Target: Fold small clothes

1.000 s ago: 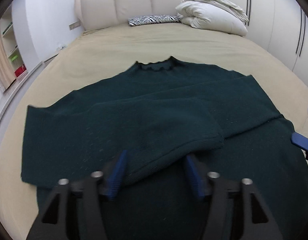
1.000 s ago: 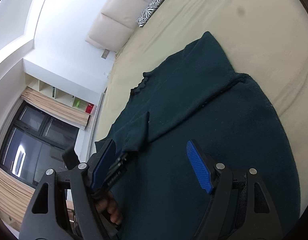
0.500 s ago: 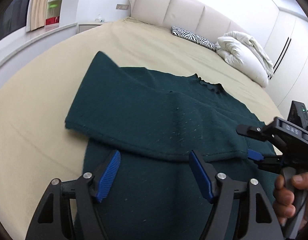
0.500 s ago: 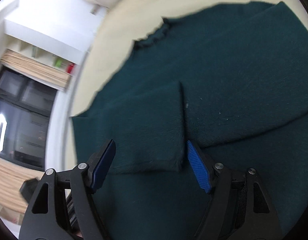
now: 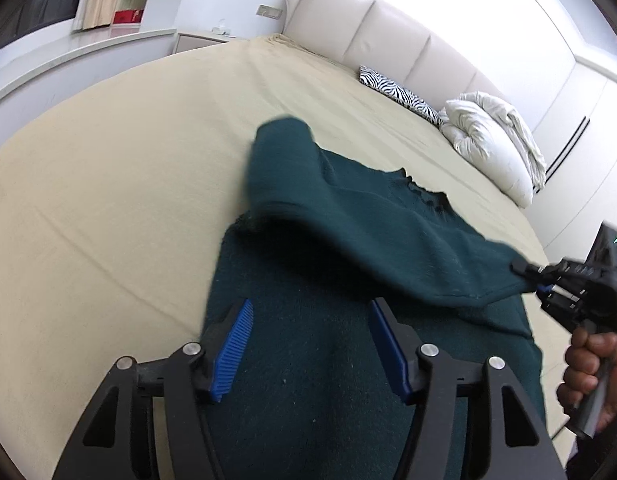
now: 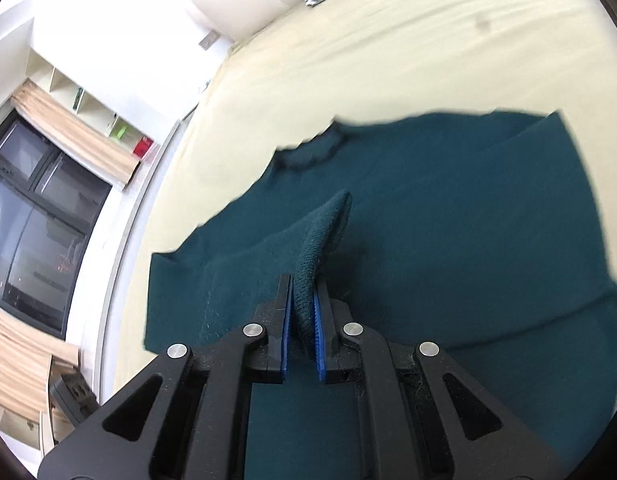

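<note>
A dark green sweater [image 5: 328, 352] lies flat on the beige bed, its neck toward the headboard. My left gripper [image 5: 308, 340] is open and empty, low over the sweater's body near its left edge. My right gripper [image 6: 301, 320] is shut on the cuff of the folded sleeve [image 6: 316, 236] and lifts it off the body. In the left wrist view the right gripper [image 5: 548, 280] shows at the far right, with the sleeve [image 5: 368, 232] stretched up across the sweater.
The beige bed sheet [image 5: 108, 200] spreads wide to the left. A zebra pillow [image 5: 396, 92] and a white duvet [image 5: 496, 140] lie by the padded headboard. A window, curtains and shelves [image 6: 68, 128] stand beyond the bed's left side.
My right gripper has closed on the sleeve cuff and raised it, pulling the sleeve to the right across the body. My left gripper stays open and has shifted over the lower body.
</note>
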### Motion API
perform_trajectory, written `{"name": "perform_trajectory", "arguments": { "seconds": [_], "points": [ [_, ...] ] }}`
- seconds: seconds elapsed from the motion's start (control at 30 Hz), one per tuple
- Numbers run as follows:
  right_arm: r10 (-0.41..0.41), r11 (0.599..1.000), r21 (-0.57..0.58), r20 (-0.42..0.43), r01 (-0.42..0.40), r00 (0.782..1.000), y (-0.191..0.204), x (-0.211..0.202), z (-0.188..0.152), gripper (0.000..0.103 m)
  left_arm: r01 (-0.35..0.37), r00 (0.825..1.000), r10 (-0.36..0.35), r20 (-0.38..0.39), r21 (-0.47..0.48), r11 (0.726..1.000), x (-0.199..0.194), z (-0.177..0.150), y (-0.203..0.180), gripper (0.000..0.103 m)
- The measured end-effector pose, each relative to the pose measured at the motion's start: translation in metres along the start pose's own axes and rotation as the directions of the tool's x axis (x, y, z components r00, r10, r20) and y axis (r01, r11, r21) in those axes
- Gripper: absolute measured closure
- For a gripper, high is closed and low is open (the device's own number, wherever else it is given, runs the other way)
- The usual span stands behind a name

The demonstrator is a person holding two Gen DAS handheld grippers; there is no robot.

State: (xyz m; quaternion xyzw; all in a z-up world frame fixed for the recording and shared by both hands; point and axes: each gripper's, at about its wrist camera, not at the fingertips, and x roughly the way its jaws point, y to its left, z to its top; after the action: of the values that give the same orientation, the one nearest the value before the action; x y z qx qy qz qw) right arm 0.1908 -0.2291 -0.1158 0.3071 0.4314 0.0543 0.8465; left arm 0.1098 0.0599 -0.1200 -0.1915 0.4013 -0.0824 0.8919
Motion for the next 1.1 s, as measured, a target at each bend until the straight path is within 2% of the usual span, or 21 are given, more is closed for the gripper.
{"name": "perform_trajectory", "arguments": {
  "seconds": [0.07,0.2,0.37,0.5,0.57,0.67,0.73,0.77,0.87,1.03,1.1],
  "points": [
    [-0.03,1.0,0.008,-0.004,0.031,1.0,-0.017,-0.005,0.009,0.095,0.001,1.0,-0.001,0.014,-0.019,1.0,-0.006,0.003,0.002,0.043],
    [-0.105,0.994,0.025,-0.016,0.106,0.994,-0.051,-0.007,0.013,0.095,0.006,0.999,-0.004,0.047,-0.048,0.999,-0.015,0.019,0.008,0.057],
    [-0.105,0.992,0.069,-0.015,0.106,0.994,-0.082,-0.007,0.01,0.095,0.018,0.998,-0.016,0.062,-0.028,0.999,-0.006,0.056,0.0,0.076],
    [-0.115,0.993,0.04,-0.016,0.116,0.993,-0.082,-0.004,0.011,0.095,0.017,0.998,-0.02,0.061,0.044,0.999,0.015,0.082,-0.023,0.078],
    [-0.112,0.993,0.026,-0.008,0.113,0.994,-0.081,-0.003,0.014,0.095,0.011,1.0,-0.013,0.025,0.089,0.996,0.039,0.091,-0.035,0.078],
    [-0.111,0.994,-0.001,-0.002,0.111,0.994,-0.073,-0.003,0.01,0.095,-0.076,0.996,0.083,-0.041,0.153,0.985,0.078,0.089,-0.038,0.08],
    [-0.121,0.992,-0.035,-0.002,0.121,0.993,-0.066,0.004,0.01,0.094,-0.143,0.984,0.16,-0.078,0.187,0.972,0.098,0.082,-0.028,0.092],
    [-0.129,0.99,-0.048,-0.003,0.129,0.992,-0.064,0.005,0.01,0.093,-0.164,0.982,0.18,-0.065,0.199,0.966,0.101,0.079,-0.019,0.095],
    [-0.13,0.988,-0.083,-0.008,0.129,0.991,-0.055,0.016,0.013,0.093,-0.239,0.968,0.251,-0.029,0.214,0.947,0.096,0.079,-0.006,0.097],
    [-0.118,0.987,-0.113,0.005,0.117,0.993,-0.038,0.022,0.019,0.092,-0.289,0.954,0.299,-0.007,0.232,0.929,0.094,0.076,-0.003,0.097],
    [-0.145,0.982,-0.12,0.012,0.145,0.989,-0.034,0.025,0.021,0.092,-0.299,0.952,0.306,0.0,0.222,0.928,0.092,0.075,-0.001,0.097]
  ]
}}
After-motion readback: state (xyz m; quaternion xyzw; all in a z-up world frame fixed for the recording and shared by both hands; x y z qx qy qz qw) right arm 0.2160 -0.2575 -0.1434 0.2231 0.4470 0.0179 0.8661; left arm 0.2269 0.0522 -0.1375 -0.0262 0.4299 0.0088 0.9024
